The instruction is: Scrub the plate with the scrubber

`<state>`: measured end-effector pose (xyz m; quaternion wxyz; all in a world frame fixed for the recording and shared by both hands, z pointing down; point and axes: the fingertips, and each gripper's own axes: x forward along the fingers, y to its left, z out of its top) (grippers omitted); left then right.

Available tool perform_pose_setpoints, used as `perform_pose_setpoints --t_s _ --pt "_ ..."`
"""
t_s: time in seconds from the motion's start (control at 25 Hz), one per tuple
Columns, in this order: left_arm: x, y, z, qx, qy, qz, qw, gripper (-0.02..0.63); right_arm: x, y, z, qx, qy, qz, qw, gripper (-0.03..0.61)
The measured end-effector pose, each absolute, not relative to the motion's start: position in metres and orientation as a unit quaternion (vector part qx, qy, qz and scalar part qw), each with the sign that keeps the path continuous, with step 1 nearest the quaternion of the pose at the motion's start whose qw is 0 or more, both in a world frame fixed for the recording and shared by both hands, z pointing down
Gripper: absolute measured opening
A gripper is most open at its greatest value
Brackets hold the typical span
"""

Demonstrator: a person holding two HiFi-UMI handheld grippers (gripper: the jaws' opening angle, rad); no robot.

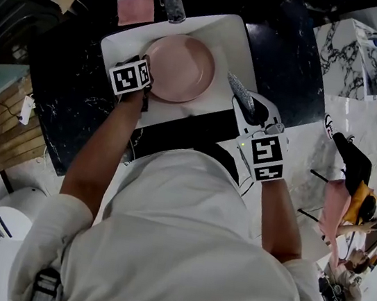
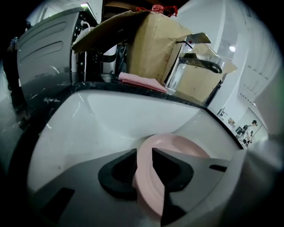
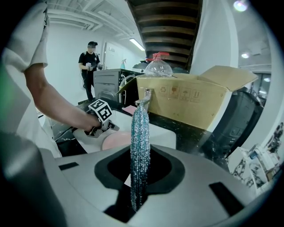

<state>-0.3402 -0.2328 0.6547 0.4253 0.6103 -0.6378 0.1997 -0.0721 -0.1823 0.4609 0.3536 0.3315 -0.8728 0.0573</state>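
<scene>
Between the jaws of the left gripper (image 2: 144, 155) sits the left rim of the plate (image 1: 180, 68). The jaws stand partly apart around that rim, close to both its faces, yet by my reading they are not pinching it. The right gripper (image 3: 140, 164) is clamped on the scrubber (image 3: 141, 124), a thin flat pad of glittery silver-teal mesh. It stands edge-on between the pads, with its long axis running out well past the fingertips. The coming move turns on one relation: the plate lies to the left of the scrubber's tip and a little beyond it, just beside it but not touching. So the right gripper is the one that has to travel, leftward over the rim. The scrubber's broad face will likely need turning down to meet the dish. The plate is round, pale pink, smooth and glossy. It is shallow with a low raised lip and lies face up on the floor of a white rectangular sink (image 1: 233, 41). Beyond the fingers a metal tap (image 1: 172, 0) overhangs the far wall of the sink. A folded pink cloth (image 1: 136, 10) rests beside the tap on the speckled black counter (image 1: 79, 81), and a cardboard box (image 3: 191, 99) stands further back.
</scene>
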Motion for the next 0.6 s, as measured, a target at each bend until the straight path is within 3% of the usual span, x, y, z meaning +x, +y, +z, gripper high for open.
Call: perform_pose_setpoints --t_s 0.24,0.6 --pt "-0.330 -0.229 0.615 0.658 -0.619 0.173 0.393 0.115 -0.083 -0.176 0.459 0.331 -0.879 0.064 0.337 0.077" --pt "-0.296 -0.188 0.520 0.735 -0.596 0.145 0.291 0.120 -0.082 -0.160 0.441 0.302 -0.906 0.059 0.289 0.077"
